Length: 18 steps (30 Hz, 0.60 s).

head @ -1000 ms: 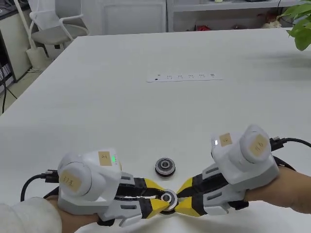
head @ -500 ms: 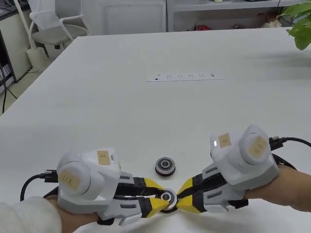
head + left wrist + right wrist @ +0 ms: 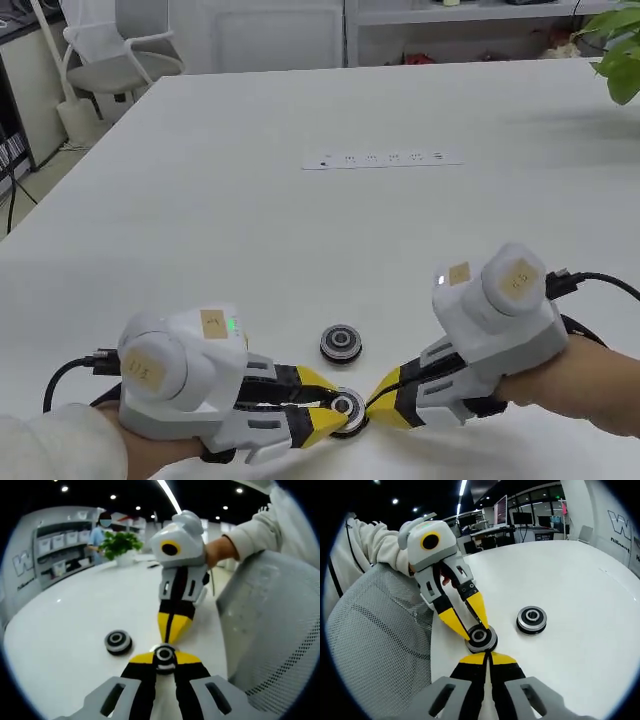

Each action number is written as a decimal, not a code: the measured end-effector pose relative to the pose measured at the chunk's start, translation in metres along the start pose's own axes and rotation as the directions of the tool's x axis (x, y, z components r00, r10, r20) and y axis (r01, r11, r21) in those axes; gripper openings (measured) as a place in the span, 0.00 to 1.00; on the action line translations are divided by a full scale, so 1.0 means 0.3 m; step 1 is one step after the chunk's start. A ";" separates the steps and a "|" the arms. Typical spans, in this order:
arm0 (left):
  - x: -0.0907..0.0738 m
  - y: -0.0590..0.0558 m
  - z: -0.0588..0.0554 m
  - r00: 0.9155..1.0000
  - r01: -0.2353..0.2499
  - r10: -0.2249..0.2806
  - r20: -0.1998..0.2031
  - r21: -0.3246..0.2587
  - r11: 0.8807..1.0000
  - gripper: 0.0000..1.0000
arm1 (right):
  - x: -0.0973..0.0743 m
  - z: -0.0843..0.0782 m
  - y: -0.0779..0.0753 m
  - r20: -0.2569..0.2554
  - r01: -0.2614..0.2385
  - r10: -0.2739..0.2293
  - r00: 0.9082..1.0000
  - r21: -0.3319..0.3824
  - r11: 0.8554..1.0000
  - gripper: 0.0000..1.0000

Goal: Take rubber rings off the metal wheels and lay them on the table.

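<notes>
Step in hand: stripping the ring from the first wheel.

1. Position. In the head view the held wheel (image 3: 346, 407) sits at 6 o'clock, low over the table (image 3: 300, 230). The second wheel (image 3: 340, 342) lies flat on the table just beyond it, toward 12 o'clock, and apart from both tools.

2. Left gripper (image 3: 322, 420). It enters from 8 o'clock. Its yellow tips are clamped on the held wheel, one on each side. We judge this to be the anchoring grip.

3. Right gripper (image 3: 382, 402). It enters from 4 o'clock. Its jaws are pressed together, with the tips at the wheel's rim. We cannot tell whether a lip of the rubber ring (image 3: 493, 639) is pinched between them.

4. Recommended method.
   - We keep the left clamp firm on the metal faces, not on the rubber, so that the ring can slide.
   - We confirm that the right tips hold rubber before pulling.
   - We peel outward toward 3 o'clock, working the ring over the rim gradually.

5. Caution. A sudden pull may snap the ring free or twist the wheel out of the clamp. We keep clear of the second wheel.
</notes>
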State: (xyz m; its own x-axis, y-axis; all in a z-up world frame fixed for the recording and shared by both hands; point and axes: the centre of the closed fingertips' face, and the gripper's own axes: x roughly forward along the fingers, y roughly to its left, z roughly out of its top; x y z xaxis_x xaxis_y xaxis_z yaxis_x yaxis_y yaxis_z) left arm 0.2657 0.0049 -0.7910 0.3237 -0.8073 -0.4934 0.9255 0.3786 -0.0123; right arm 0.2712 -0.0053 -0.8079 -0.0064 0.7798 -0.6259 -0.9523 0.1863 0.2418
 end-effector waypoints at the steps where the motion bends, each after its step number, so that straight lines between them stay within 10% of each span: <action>1: 0.000 0.000 0.000 1.000 0.001 -0.001 0.000 0.000 1.000 0.14 | -0.004 -0.001 0.002 0.005 -0.008 0.008 1.000 0.055 0.998 0.00; 10: 0.002 0.000 0.001 1.000 0.000 0.000 0.002 0.000 1.000 0.14 | -0.003 -0.001 -0.001 -0.003 -0.002 0.002 1.000 0.131 0.991 0.00; 18: 0.005 -0.001 0.002 1.000 0.000 0.000 0.003 0.009 1.000 0.14 | -0.019 0.004 -0.009 0.023 -0.018 0.011 1.000 0.297 0.955 0.00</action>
State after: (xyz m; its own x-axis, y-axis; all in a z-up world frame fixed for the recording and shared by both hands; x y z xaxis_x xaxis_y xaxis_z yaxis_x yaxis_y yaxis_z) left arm 0.2659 0.0032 -0.7911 0.3240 -0.8088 -0.4908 0.9273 0.3743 -0.0046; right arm 0.2742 -0.0095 -0.8042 -0.0101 0.7953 -0.6061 -0.8181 0.3419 0.4623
